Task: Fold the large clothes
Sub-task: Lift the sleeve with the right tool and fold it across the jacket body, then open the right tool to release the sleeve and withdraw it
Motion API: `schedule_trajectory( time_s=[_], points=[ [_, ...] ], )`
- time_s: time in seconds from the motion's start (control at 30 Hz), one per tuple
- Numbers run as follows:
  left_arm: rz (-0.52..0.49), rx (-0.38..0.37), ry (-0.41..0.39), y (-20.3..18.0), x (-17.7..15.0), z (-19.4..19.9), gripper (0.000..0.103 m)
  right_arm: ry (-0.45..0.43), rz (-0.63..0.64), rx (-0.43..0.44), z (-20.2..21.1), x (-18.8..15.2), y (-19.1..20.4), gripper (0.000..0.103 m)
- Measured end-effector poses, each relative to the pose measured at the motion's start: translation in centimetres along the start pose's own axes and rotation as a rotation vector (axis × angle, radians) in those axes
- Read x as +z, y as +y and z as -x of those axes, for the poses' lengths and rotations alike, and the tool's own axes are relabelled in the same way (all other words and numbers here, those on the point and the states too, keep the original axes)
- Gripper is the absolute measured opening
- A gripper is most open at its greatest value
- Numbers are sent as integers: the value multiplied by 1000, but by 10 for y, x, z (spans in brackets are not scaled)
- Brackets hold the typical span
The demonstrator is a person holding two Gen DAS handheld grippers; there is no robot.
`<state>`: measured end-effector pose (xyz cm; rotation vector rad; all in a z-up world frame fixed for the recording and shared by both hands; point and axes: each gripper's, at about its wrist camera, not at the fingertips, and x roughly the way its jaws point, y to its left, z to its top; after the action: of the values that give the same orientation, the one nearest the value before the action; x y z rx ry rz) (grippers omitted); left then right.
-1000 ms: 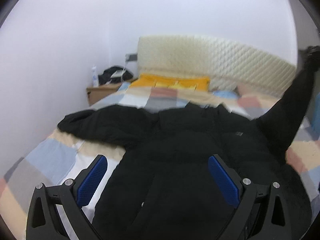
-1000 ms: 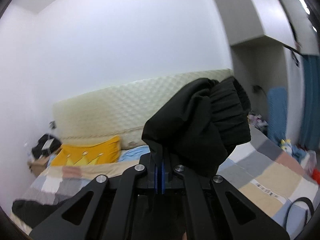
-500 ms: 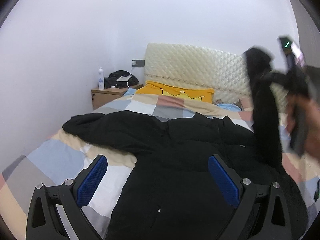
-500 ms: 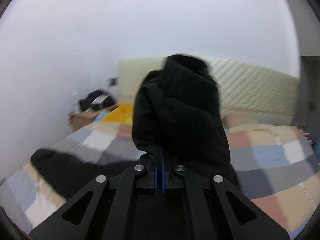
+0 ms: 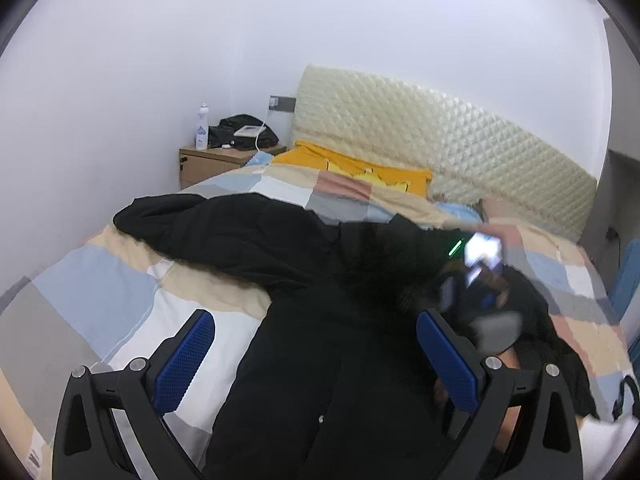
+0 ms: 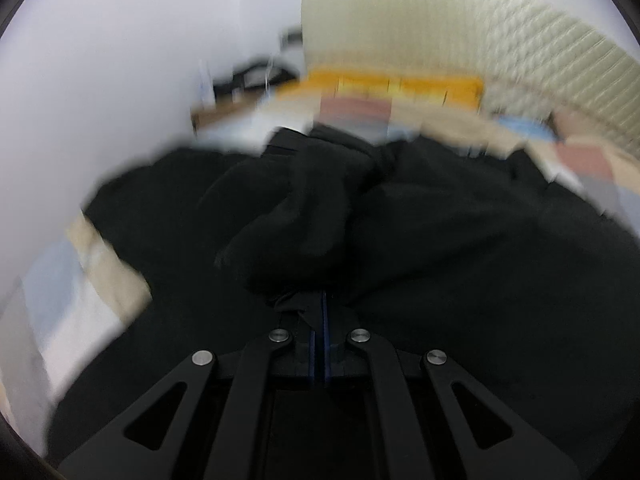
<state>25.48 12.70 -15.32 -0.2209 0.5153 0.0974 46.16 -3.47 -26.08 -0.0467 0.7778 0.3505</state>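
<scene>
Left wrist view: bed (image 5: 120, 292) with checked cover filling most of frame, quilted headboard (image 5: 440, 140) at far end. Black jacket (image 5: 320, 340) spread flat across bed, collar toward headboard, 1 sleeve (image 5: 192, 228) stretched out left over cover. Yellow pillow (image 5: 360, 168) against headboard, beyond jacket. Wooden nightstand (image 5: 212, 160) just left of pillow, at bed's far corner, carrying dark heap and bottle (image 5: 202, 127). Left gripper (image 5: 316, 356) low over jacket's body, 2 blue pads (image 5: 188, 352) spread wide apart, nothing between them. Right gripper (image 5: 476, 280) blurred in this view, over jacket's right side, near collar; held in a hand, details too smeared to read.

Right wrist view: heavily blurred. Jacket (image 6: 460, 260) covering most of frame, bed (image 6: 92, 292) cover showing at left, headboard (image 6: 440, 40) and pillow (image 6: 400, 84) beyond. Right gripper (image 6: 320, 320) clenched, pads (image 6: 326, 340) pressed together on a bunched fold of the other sleeve (image 6: 304, 224), which lies draped over jacket's chest, toward collar. Whether that sleeve rests fully on jacket or hangs slightly above: cannot tell.
</scene>
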Motion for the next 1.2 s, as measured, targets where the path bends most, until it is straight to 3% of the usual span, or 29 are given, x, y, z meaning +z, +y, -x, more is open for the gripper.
schedule_trajectory(
  time_s=[0.1, 0.23, 0.47, 0.57, 0.67, 0.7, 0.73, 0.77, 0.93, 1.2],
  points=[
    [-12, 18, -8, 2, -1, -5, 102, 37, 4, 1, -11, -8, 4, 3],
    [-14, 14, 53, 4, -7, -25, 102, 45, -19, 26, -11, -8, -1, 4],
    [9, -19, 97, 9, -16, -27, 102, 53, -82, 24, 28, -5, -1, 7],
    [-25, 23, 61, 6, -17, -15, 102, 59, -62, 27, 54, -6, 2, 12],
    [-48, 29, 36, -1, -19, -1, 102, 60, -70, 32, 80, -7, -2, 28],
    [-51, 22, 33, -4, -20, 4, 102, 59, -73, 32, 89, -8, -3, 52],
    [-52, 17, 31, -6, -20, 8, 102, 53, -80, 43, 97, -9, -4, 85],
    [-53, 13, 27, -9, -20, 12, 102, 18, -99, 51, 112, -10, -6, 94],
    [-90, 22, -5, -23, -20, 31, 102, -65, -143, 57, 165, -10, -13, 96],
    [-135, 3, -49, -46, -17, 73, 102, -176, -82, -43, 260, -22, -27, 96]
  ],
)
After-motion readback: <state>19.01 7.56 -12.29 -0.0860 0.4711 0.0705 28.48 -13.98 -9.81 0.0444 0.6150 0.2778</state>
